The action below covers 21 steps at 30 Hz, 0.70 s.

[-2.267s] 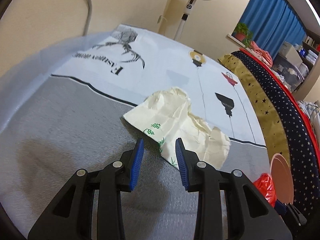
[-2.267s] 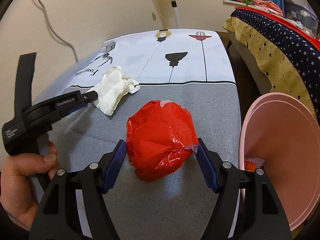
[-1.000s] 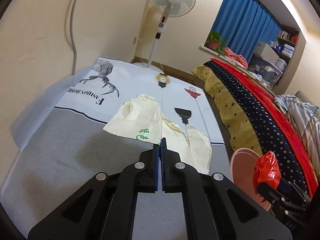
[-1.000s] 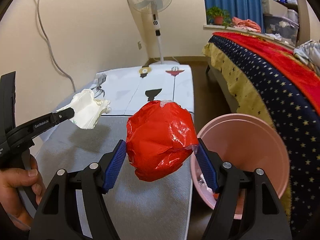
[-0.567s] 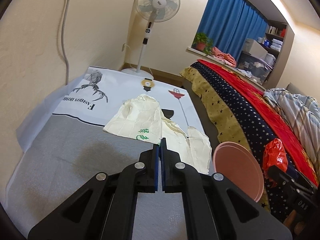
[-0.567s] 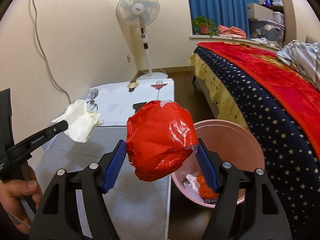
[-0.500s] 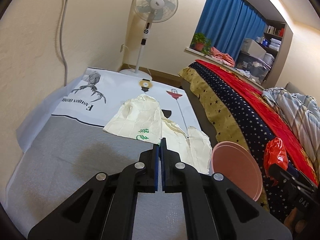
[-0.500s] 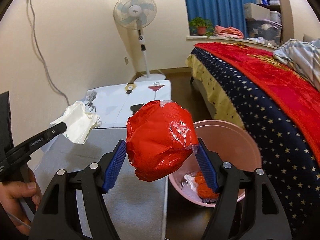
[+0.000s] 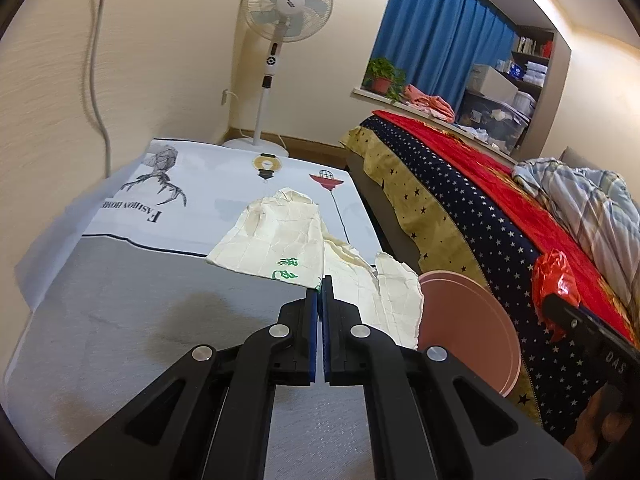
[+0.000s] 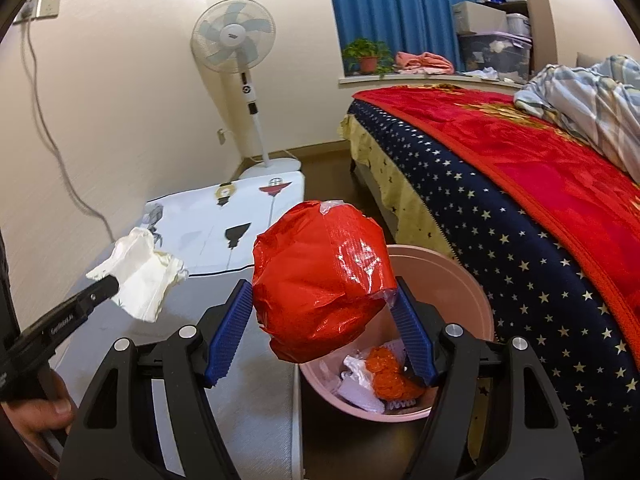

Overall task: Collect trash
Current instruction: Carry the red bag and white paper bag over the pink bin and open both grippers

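The right tongs (image 10: 324, 320) are gripping a crumpled red plastic bag (image 10: 320, 284) between their blue pads (image 10: 230, 332), the ball bulging up and forward of the fingertips and hanging just above the near-left rim of the pink bin (image 10: 472, 300). The bin is standing on the floor between the bench (image 10: 256, 396) and the bed (image 10: 520, 184), and inside it white scraps and an orange lump are lying at the bottom. The left tongs (image 9: 321, 292) are clenched on a cream paper wrapper (image 9: 288, 244) — the jaws are pressed together on its near edge, so the sheet is fanning out ahead of the tips and to both sides, with green print showing just beyond them. In the right wrist view those same tongs (image 10: 108, 286) are holding the wrapper (image 10: 140, 280) in the air over the bench, to the left of the bin and well short of its rim — a hand (image 10: 40, 416) is grasping their handle at the lower left. In the left wrist view the bin (image 9: 472, 328) is sitting just right of the wrapper's hanging corner, with the red bag (image 9: 556, 284) beyond the bin on its right side.
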Each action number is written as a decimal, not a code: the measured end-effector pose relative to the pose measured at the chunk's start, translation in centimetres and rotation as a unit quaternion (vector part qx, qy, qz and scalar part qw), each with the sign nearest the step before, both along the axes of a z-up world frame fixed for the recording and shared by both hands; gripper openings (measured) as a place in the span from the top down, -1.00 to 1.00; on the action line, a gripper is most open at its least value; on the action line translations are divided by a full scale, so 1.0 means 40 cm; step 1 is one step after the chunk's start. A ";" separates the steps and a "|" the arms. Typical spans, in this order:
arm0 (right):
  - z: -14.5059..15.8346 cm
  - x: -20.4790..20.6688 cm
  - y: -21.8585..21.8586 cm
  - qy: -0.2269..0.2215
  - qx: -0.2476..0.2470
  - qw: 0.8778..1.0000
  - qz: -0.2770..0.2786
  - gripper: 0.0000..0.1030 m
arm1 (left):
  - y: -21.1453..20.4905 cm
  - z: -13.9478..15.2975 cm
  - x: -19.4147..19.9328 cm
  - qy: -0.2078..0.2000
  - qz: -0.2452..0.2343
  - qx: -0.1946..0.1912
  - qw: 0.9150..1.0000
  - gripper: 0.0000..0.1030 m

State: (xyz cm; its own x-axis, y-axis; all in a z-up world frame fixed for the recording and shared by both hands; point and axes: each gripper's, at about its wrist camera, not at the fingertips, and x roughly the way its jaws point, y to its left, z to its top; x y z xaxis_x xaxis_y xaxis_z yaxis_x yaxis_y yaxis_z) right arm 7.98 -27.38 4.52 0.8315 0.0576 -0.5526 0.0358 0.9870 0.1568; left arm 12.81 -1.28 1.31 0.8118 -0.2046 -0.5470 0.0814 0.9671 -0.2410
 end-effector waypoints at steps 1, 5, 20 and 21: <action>-0.003 0.004 -0.005 0.001 0.001 1.000 -0.005 -0.35 | -0.006 -0.002 0.002 -0.001 -0.002 0.001 1.000 0.97; -0.012 0.019 -0.019 0.004 0.003 1.000 -0.022 -0.35 | -0.033 -0.012 0.013 -0.003 -0.012 0.004 1.000 0.97; -0.046 0.067 -0.061 0.016 0.012 0.997 -0.069 -0.34 | -0.150 -0.056 0.063 -0.011 -0.072 0.014 0.997 0.97; -0.048 0.070 -0.062 0.017 0.012 0.997 -0.071 -0.35 | -0.159 -0.061 0.068 -0.010 -0.077 0.011 0.997 0.97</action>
State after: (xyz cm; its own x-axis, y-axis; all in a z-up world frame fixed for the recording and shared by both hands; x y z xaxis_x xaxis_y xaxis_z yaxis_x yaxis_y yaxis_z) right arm 10.78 -29.88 2.60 0.8131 -0.0456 -0.5804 0.1808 0.9674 0.1773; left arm 15.54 -7.62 -1.13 0.7826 -0.3161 -0.5363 0.2337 0.9477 -0.2174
